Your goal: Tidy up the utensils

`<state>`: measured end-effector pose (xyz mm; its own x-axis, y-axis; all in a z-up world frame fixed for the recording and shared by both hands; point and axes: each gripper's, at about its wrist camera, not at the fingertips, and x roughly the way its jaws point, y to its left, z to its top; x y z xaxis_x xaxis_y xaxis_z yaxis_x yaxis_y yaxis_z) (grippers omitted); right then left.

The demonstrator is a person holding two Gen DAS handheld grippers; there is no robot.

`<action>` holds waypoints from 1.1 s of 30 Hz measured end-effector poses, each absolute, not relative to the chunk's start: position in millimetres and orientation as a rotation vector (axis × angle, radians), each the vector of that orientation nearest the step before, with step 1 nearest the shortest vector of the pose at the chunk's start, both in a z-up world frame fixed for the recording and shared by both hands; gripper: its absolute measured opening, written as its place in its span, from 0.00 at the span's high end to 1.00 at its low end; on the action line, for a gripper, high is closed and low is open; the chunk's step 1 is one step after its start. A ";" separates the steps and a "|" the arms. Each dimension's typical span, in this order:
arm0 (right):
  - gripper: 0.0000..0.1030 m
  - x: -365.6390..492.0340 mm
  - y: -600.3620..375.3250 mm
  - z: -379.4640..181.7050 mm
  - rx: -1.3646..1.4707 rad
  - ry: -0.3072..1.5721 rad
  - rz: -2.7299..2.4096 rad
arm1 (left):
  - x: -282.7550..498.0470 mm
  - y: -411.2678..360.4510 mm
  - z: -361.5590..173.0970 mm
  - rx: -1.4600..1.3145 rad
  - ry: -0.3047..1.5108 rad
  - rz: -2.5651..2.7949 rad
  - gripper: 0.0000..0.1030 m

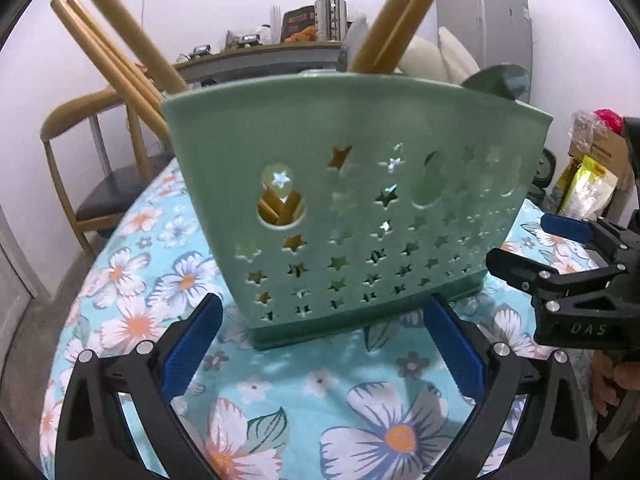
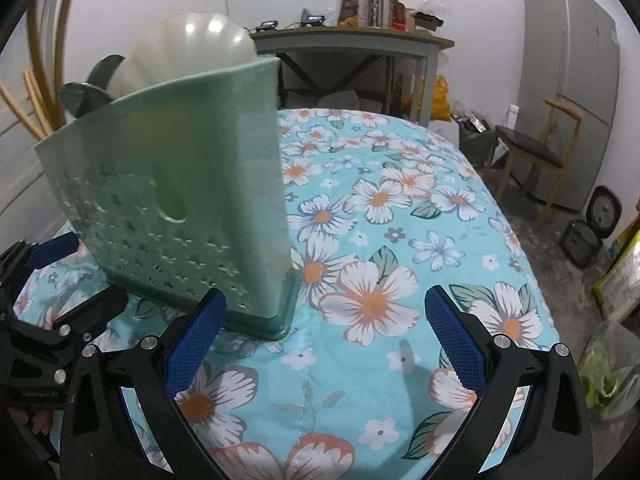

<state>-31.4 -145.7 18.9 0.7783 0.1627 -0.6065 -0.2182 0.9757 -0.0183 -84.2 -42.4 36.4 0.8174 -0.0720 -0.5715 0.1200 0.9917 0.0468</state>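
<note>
A green perforated utensil holder [image 1: 352,208] stands upright on the floral tablecloth [image 1: 280,392]. Wooden chopsticks [image 1: 120,40] lean out of its left and middle compartments. White spoons [image 1: 440,56] and a dark green spoon [image 1: 498,80] stick out on its right. My left gripper [image 1: 320,344] is open just in front of the holder's base, with nothing between its fingers. In the right wrist view the holder [image 2: 180,208] stands to the left, with a pale spoon [image 2: 192,52] above its rim. My right gripper [image 2: 324,340] is open and empty, its left finger near the holder's corner.
A wooden chair [image 1: 100,152] stands behind the table at the left. A side table [image 2: 352,44] with a metal canister and clutter is against the far wall. A grey fridge [image 2: 572,88], another chair [image 2: 532,152] and bags [image 2: 608,372] on the floor lie to the right.
</note>
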 end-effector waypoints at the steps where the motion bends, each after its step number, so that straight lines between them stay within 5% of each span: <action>1: 0.07 -30.0 -145.9 18.3 -0.088 0.654 0.207 | -84.9 -43.6 36.4 0.087 0.604 -0.106 0.05; 33: 0.07 -41.5 -127.1 22.4 -0.170 0.633 0.239 | -75.5 -30.3 32.4 0.029 0.658 -0.097 0.05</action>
